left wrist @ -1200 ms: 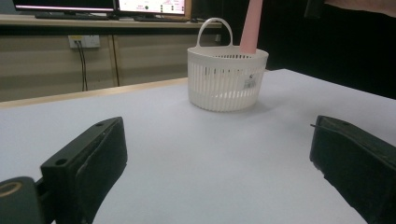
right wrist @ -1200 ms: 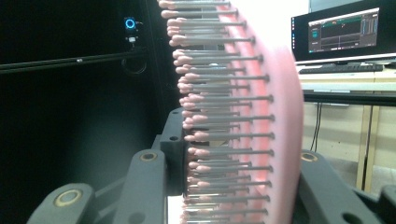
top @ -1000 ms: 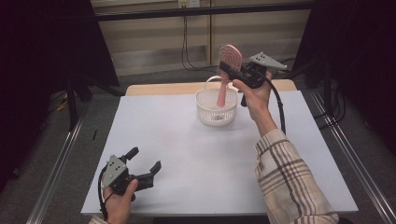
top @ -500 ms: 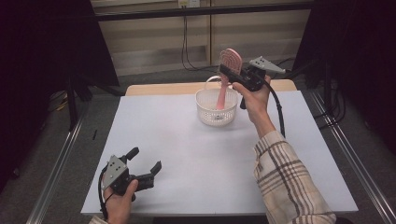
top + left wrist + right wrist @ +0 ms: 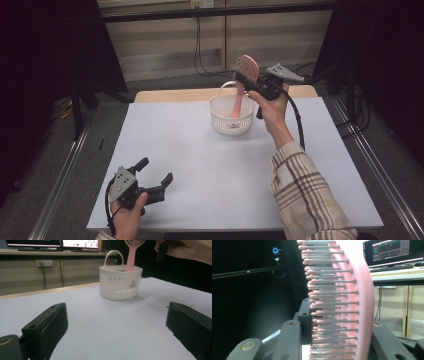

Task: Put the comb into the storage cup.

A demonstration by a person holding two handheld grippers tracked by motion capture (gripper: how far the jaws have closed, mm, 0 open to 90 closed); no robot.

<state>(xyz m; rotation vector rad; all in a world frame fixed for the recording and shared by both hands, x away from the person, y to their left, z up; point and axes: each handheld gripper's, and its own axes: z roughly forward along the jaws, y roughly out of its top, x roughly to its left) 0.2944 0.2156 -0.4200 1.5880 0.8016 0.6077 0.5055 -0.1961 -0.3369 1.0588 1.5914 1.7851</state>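
Note:
A pink hairbrush (image 5: 246, 67) stands nearly upright, its handle down inside a white slatted basket (image 5: 230, 120) at the far middle of the table. My right gripper (image 5: 245, 80) is shut on the brush's round head from the right, above the basket. In the right gripper view the bristled head (image 5: 342, 302) sits clamped between the jaws of the right gripper (image 5: 339, 340). My left gripper (image 5: 154, 170) rests low at the near left, open and holding nothing. From the left gripper view the basket (image 5: 120, 283) and brush (image 5: 132, 255) stand beyond the left gripper's (image 5: 117, 325) spread jaws.
The white tabletop (image 5: 200, 165) stretches between the two hands. A wooden strip (image 5: 175, 94) runs along its far edge. Metal rails (image 5: 60, 185) flank the table on both sides. Cables hang at the back wall.
The right gripper has sunk slightly with the brush, the handle staying inside the basket. The left gripper has not moved.

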